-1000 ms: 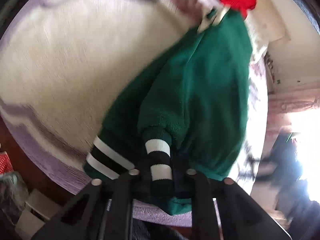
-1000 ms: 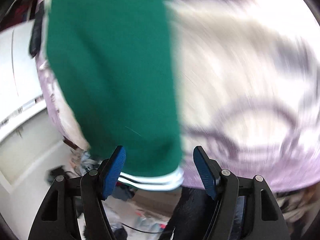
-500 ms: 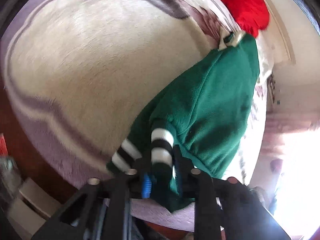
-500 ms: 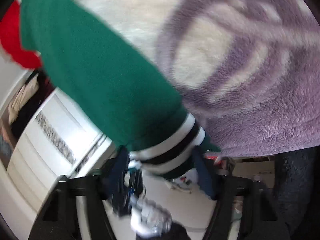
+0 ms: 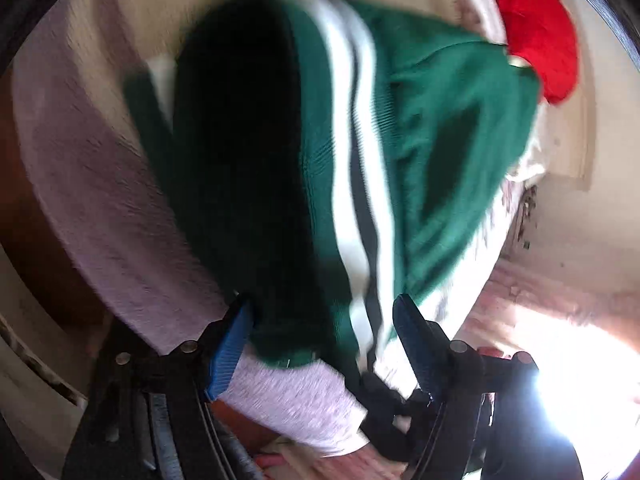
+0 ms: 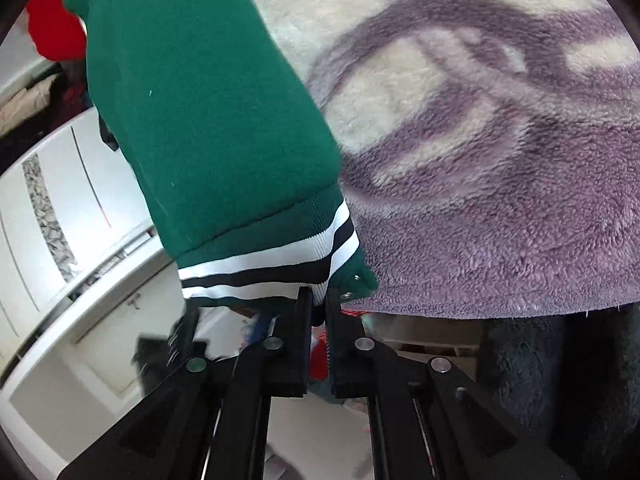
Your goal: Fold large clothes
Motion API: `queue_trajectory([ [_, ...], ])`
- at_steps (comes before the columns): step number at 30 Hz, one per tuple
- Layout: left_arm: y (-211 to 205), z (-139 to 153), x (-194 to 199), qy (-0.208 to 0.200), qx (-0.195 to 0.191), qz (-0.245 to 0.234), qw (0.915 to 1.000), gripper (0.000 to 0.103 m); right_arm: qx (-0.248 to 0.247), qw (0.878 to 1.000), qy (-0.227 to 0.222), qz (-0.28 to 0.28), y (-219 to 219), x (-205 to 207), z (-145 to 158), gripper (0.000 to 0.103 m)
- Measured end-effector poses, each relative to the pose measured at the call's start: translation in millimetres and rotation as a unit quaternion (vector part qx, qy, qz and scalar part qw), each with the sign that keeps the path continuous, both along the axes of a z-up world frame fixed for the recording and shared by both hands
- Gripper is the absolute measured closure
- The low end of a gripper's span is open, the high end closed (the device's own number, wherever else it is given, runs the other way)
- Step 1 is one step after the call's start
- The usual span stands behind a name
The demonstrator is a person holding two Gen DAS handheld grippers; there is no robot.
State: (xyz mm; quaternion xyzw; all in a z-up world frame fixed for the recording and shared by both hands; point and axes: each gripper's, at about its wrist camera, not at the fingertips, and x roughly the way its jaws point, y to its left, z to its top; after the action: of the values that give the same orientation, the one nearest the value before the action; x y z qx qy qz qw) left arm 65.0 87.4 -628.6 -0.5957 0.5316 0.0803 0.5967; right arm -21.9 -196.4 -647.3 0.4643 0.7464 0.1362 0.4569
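I count one green jacket (image 6: pixel 208 112) on the bed, lying over one fleece blanket (image 6: pixel 500 208) patterned in cream and purple, with its hem end at the blanket's near edge. Its ribbed hem band (image 6: pixel 276 268) carries two white stripes with a black stripe between them, and I see two metal snaps at the band's corner.

My right tool (image 6: pixel 318 304) is clenched on that hem band near the snap corner; its two fingers stand almost together with the ribbing pinched between them. The hem overhangs the edge of the blanket there.

In the left wrist view the picture is blurred. My left tool (image 5: pixel 320 336) is released: its jaws have just been opening, and they stand wide apart with green cloth and the striped band (image 5: pixel 360 184) lying between them, not pressed by either pad. One blue pad (image 5: pixel 228 356) shows on the left finger. The jacket bulges up close to the lens, dark on its shadowed side.

One red garment (image 5: pixel 536 28) lies at the far end of the jacket, touching its collar end. Beyond the bed in the right wrist view I see one white cabinet (image 6: pixel 60 208), its front crossed by thin lines.
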Motion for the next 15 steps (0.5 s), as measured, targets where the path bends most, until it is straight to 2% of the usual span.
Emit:
queue_trajectory([
  [1, 0, -6, 4, -0.001, 0.0, 0.017, 0.9999, 0.033, 0.015, 1.0, 0.012, -0.018, -1, -3, -4, 0.089],
  [2, 1, -6, 2, -0.004, 0.001, 0.028, 0.9996, 0.032, 0.026, 0.999, 0.024, -0.03, -3, -5, -9, 0.076],
  [3, 2, -4, 3, -0.006, 0.01, 0.045, 0.9989, 0.032, 0.029, 0.998, 0.033, -0.039, -6, -7, -12, 0.058],
  [4, 1, 2, -1, -0.017, 0.019, 0.055, 0.9982, 0.034, 0.031, 0.998, 0.034, -0.053, -11, -9, -14, 0.05],
  [5, 1, 6, -4, -0.027, 0.027, 0.059, 0.9976, 0.041, 0.032, 0.997, 0.032, -0.059, -13, -10, -14, 0.043],
  [6, 0, 13, -8, -0.048, 0.037, 0.062, 0.9962, 0.046, 0.037, 0.997, 0.033, -0.066, -14, -11, -15, 0.043],
  [7, 1, 17, -15, -0.075, 0.033, 0.072, 0.994, 0.055, 0.052, 0.995, 0.035, -0.075, -10, -12, -18, 0.043],
  [9, 5, 19, -27, -0.119, 0.004, 0.101, 0.9877, 0.059, 0.081, 0.991, 0.052, -0.09, 0, -15, -26, 0.041],
  [10, 9, 16, -35, -0.155, -0.032, 0.129, 0.9789, 0.062, 0.103, 0.987, 0.063, -0.106, 6, -18, -30, 0.037],
  [11, 11, 13, -40, -0.169, -0.049, 0.144, 0.9738, 0.066, 0.118, 0.983, 0.074, -0.117, 12, -24, -34, 0.032],
  [13, 18, 0, -51, -0.21, -0.106, 0.191, 0.953, 0.068, 0.161, 0.971, 0.089, -0.156, 28, -41, -40, 0.032],
  [15, 23, -12, -57, -0.206, -0.121, 0.21, 0.9479, 0.071, 0.194, 0.96, 0.095, -0.179, 42, -47, -44, 0.025],
])
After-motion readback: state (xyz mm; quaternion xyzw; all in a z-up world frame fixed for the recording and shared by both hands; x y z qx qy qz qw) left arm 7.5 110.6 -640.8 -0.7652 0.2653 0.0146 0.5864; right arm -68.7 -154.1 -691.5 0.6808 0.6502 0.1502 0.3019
